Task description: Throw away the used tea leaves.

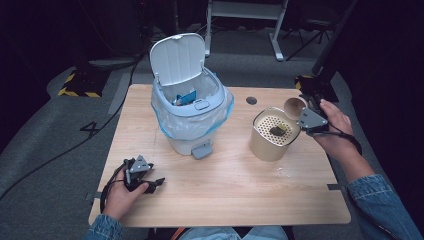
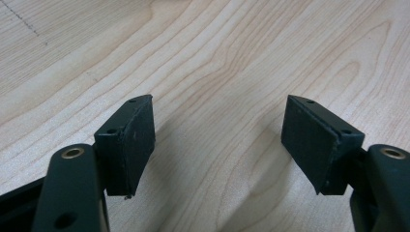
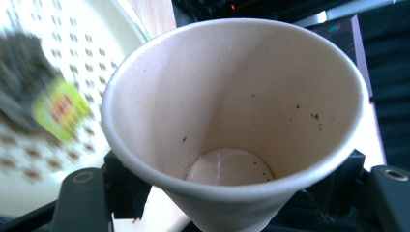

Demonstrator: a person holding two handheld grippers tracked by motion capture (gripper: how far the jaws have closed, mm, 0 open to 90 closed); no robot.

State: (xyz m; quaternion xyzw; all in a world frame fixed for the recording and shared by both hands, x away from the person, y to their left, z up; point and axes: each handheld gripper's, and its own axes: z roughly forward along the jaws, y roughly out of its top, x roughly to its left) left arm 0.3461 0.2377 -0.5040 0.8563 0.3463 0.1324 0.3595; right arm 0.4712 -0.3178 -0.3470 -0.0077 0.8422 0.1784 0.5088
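Paper cup point(image 3: 232, 111), empty but for dark specks, is sitting gripped in the right hand-held gripper point(image 1: 311, 119), tilted just beside the gold strainer can point(image 1: 274, 134) holding a tea bag point(image 1: 278, 131). Left hand-held gripper point(image 2: 220, 140) is resting released on the table point(image 1: 225, 180), well apart from that can.

Light falls from above on the table point(image 1: 225, 180), bright against a near-black room. High view is soft and a bit grainy. In the left gripper view, wood grain is crisp and faint shadows lie under the jaws. In the right gripper view, the cup point(image 3: 232, 121) is sharp; the strainer point(image 3: 43, 96) behind it smears, overexposed.
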